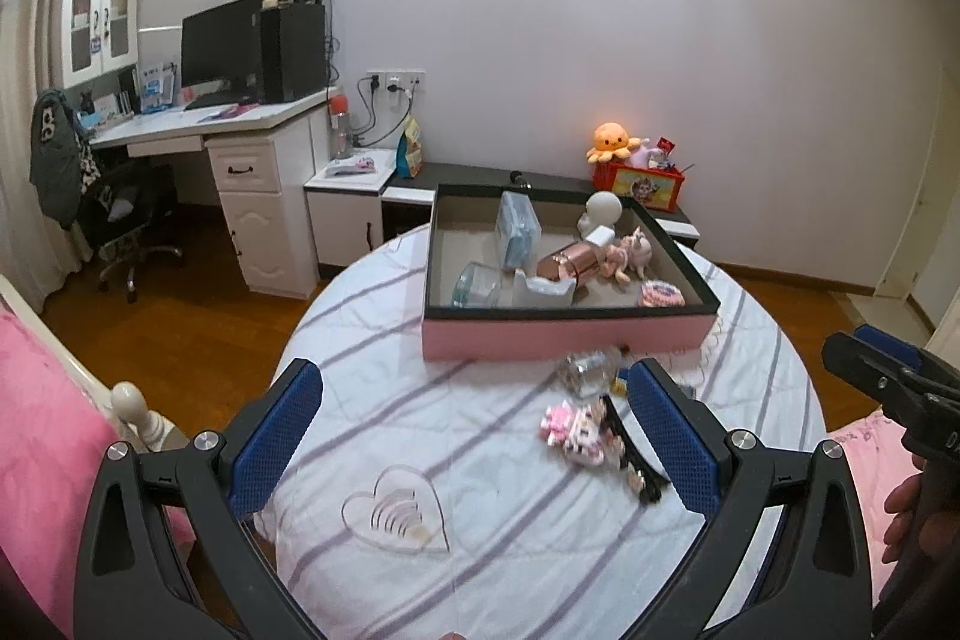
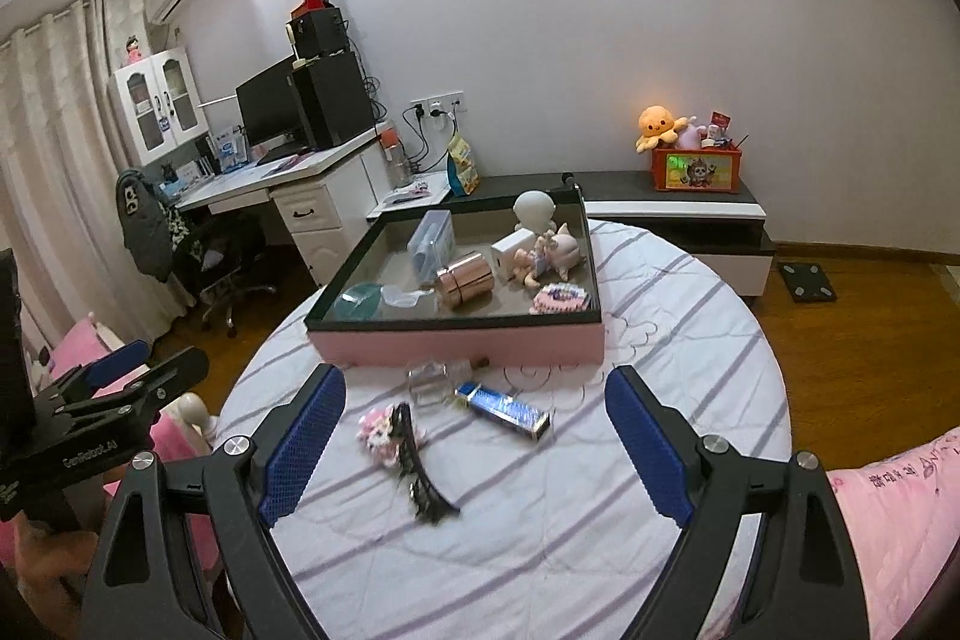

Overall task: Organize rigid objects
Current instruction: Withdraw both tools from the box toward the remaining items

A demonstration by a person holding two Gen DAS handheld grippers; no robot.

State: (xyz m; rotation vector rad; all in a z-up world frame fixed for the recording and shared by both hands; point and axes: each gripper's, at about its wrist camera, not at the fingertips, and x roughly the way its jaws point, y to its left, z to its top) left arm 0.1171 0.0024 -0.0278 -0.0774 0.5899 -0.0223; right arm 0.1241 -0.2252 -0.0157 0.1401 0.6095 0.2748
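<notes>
Both grippers hang with nothing in them, jaws wide: the left gripper [image 1: 474,436] and the right gripper [image 2: 477,436]. I judge the sorting is partly done, because the pink box [image 2: 456,346] at 12 o'clock already holds several things. On the striped cloth of the round bench [image 2: 540,532] lie a black hair clip [image 2: 423,478] at 11 o'clock, a blue bar [image 2: 503,410] and a clear bottle [image 2: 429,382] just before the box. The next move probably calls for closing on one of them. Far at 10 o'clock stands a white desk [image 2: 312,184].
</notes>
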